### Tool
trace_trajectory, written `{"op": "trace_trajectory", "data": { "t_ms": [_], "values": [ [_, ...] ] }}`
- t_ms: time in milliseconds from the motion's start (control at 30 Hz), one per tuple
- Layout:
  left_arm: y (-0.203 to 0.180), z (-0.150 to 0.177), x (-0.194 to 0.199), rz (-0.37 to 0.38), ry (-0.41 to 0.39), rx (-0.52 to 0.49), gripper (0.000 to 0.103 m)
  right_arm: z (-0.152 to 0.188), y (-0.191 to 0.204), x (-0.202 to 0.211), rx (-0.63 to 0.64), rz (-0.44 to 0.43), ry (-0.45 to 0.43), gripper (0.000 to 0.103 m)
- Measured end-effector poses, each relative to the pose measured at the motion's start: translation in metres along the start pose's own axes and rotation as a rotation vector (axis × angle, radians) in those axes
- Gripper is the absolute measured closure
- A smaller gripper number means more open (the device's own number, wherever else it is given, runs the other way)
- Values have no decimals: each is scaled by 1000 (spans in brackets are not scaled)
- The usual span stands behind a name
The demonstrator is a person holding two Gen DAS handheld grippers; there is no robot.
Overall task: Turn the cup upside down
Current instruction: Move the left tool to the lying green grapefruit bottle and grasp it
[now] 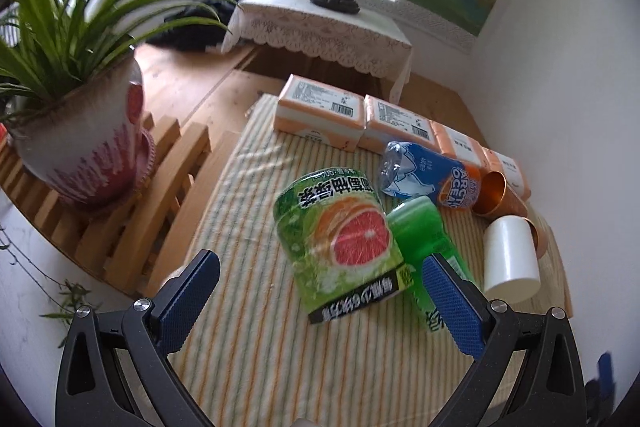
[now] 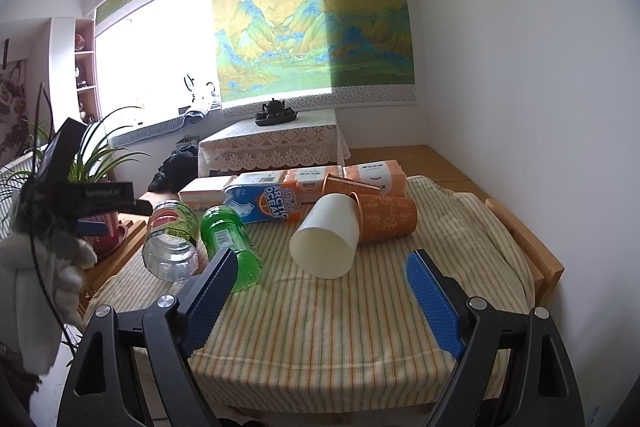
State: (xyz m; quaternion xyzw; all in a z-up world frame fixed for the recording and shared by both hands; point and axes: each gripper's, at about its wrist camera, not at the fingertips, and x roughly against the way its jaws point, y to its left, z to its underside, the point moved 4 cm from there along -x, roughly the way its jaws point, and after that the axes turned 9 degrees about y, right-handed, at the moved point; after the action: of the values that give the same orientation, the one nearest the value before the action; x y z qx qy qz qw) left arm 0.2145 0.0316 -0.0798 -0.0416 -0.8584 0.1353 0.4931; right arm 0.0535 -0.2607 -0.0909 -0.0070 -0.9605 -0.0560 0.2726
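Observation:
A white cup (image 2: 326, 239) lies on its side on the striped cloth (image 2: 340, 331), one round end facing me and the far end at the mouth of an orange patterned cup (image 2: 386, 217), also on its side. A second orange cup (image 2: 348, 183) lies behind them. My right gripper (image 2: 320, 291) is open, just short of the white cup. In the left wrist view the white cup (image 1: 510, 255) sits at the right beside the orange cups (image 1: 500, 193). My left gripper (image 1: 320, 287) is open over a lying grapefruit bottle (image 1: 340, 227), holding nothing.
A green bottle (image 1: 424, 239) and a blue Arctic Ocean bottle (image 1: 428, 175) lie between the grapefruit bottle and the cups. Orange tissue packs (image 1: 324, 107) line the cloth's far edge. A potted plant (image 1: 80, 131) stands on a wooden slat rack at left. The wall is close on the right.

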Motion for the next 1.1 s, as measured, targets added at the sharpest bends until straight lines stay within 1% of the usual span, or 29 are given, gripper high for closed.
{"op": "trace_trajectory", "data": {
  "t_ms": [133, 267, 400, 467, 567, 700, 800, 900, 967, 1000, 1067, 1100],
  "values": [
    [4, -8, -16, 16, 55, 48, 1, 1, -6, -1, -12, 2, 3, 20],
    [10, -16, -27, 4, 78, 80, 1, 3, -13, -2, -20, 6, 8, 20],
    [12, -23, -39, 21, 115, 116, 1, 4, -17, -4, -34, 3, 13, 20],
    [11, -26, -44, 36, 129, 126, 1, 4, -17, -5, -35, 3, 14, 20],
    [7, -31, -56, 62, 179, 139, 1, 5, -16, -6, -34, 1, 17, 20],
    [6, -37, -74, 52, 218, 154, 1, 7, -18, -6, -39, -2, 18, 20],
    [12, -38, -85, 59, 246, 175, 1, 8, -20, -6, -42, 0, 19, 20],
    [18, -36, -89, 91, 254, 202, 1, 9, -23, -7, -49, 6, 21, 20],
    [18, -36, -89, 91, 246, 204, 1, 10, -25, -8, -54, 8, 24, 20],
    [18, -36, -89, 95, 246, 200, 2, 9, -25, -9, -57, 8, 26, 20],
    [17, -35, -88, 127, 256, 203, 8, 10, -26, -9, -62, 2, 30, 20],
    [17, -35, -87, 143, 261, 211, 13, 10, -26, -9, -61, 0, 30, 19]
  ]
}}
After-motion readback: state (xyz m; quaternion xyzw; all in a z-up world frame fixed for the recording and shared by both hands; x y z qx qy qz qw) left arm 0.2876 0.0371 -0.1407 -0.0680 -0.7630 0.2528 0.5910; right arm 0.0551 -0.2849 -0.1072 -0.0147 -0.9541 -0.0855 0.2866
